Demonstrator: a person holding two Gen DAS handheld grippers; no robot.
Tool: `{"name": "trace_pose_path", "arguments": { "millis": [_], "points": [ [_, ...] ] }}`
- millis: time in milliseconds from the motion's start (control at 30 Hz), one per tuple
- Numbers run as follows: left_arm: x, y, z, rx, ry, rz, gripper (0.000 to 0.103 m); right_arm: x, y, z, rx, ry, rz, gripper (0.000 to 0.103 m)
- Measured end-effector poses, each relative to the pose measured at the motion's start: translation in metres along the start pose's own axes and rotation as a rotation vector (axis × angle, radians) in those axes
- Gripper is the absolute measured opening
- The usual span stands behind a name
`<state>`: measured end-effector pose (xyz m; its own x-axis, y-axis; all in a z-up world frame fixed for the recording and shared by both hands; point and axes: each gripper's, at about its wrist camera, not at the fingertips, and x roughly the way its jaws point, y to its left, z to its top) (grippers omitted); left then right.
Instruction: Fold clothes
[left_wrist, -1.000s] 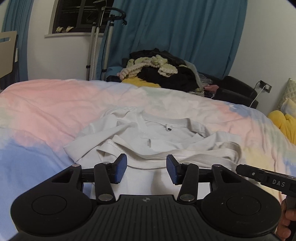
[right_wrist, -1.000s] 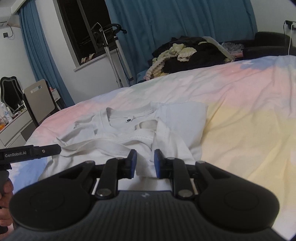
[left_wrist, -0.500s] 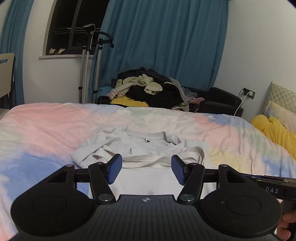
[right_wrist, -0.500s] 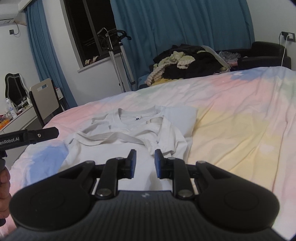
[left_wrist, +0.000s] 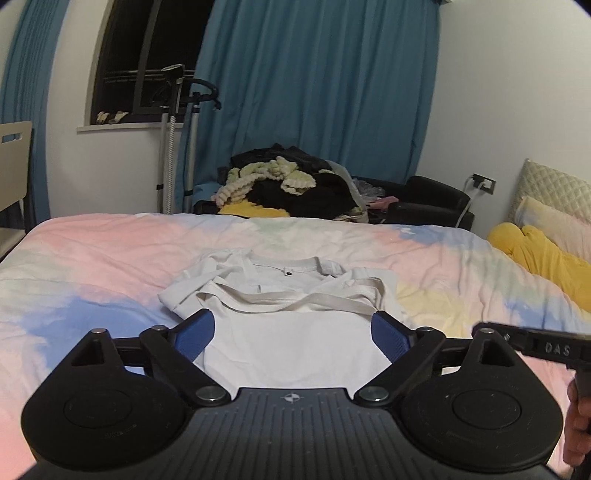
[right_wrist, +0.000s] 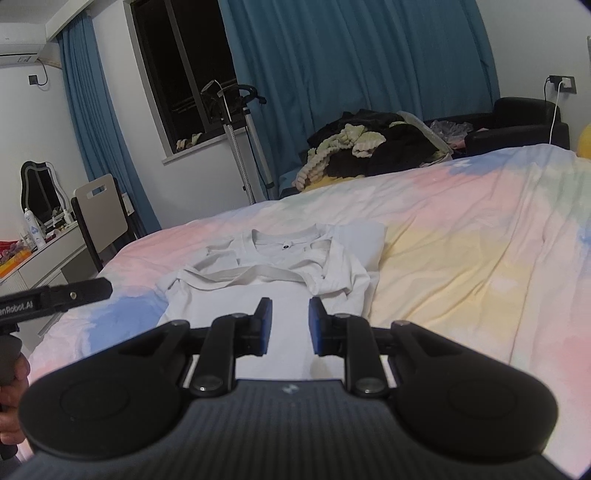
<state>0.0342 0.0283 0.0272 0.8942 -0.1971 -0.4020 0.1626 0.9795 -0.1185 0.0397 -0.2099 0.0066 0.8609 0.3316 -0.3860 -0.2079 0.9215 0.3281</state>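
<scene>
The white T-shirt (left_wrist: 291, 325) is laid flat on the bed (left_wrist: 92, 258), neck end away from the cameras, with both sleeves already turned in across the chest so that a long hem band crosses it from side to side. The lower body panel is left smooth and unfolded nearest the grippers, which suggests the bottom-to-top fold is the step in hand.

The left gripper (left_wrist: 292, 332) is seen with its fingers spread wide, having just been opening; nothing is held between them, and the shirt's lower panel is framed in the gap, apart from the blue pads. The right gripper (right_wrist: 290, 325) is held with its fingers narrow, a slim gap kept between the pads, and no cloth is pinched there either. Both are aimed slightly downward at the near hem, seemingly lined up for its two corners.

Beyond the shirt, a heap of dark and cream clothes (left_wrist: 284, 192) is piled past the far edge of the bed, presumably waiting its turn. A yellow garment (left_wrist: 546, 258) is draped near the pillows, and blue curtains (left_wrist: 314, 92) are drawn behind.
</scene>
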Motion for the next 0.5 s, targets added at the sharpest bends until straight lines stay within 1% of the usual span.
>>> {"name": "trace_pose_path", "arguments": {
  "millis": [67, 100, 167, 300, 400, 500],
  "points": [
    [-0.001, -0.005, -0.004, 0.012, 0.012, -0.011, 0.096, 0.0, 0.002, 0.0, -0.012, -0.005, -0.004, 0.024],
    [-0.001, -0.007, -0.007, 0.023, 0.018, -0.013, 0.098, 0.001, 0.003, 0.0, -0.019, -0.006, -0.006, 0.026],
    [0.003, -0.011, -0.01, 0.043, 0.023, -0.005, 0.101, 0.004, 0.004, -0.001, -0.032, -0.008, -0.007, 0.032],
    [0.014, -0.013, -0.013, 0.044, 0.051, -0.006, 0.101, 0.011, 0.007, -0.002, -0.057, 0.006, 0.011, 0.032],
    [0.019, -0.013, -0.015, 0.045, 0.059, 0.001, 0.102, 0.014, 0.009, -0.003, -0.086, 0.001, -0.001, 0.032],
    [0.02, -0.012, -0.015, 0.045, 0.056, 0.009, 0.102, 0.019, 0.009, -0.004, -0.107, 0.0, -0.013, 0.037]
  ]
}}
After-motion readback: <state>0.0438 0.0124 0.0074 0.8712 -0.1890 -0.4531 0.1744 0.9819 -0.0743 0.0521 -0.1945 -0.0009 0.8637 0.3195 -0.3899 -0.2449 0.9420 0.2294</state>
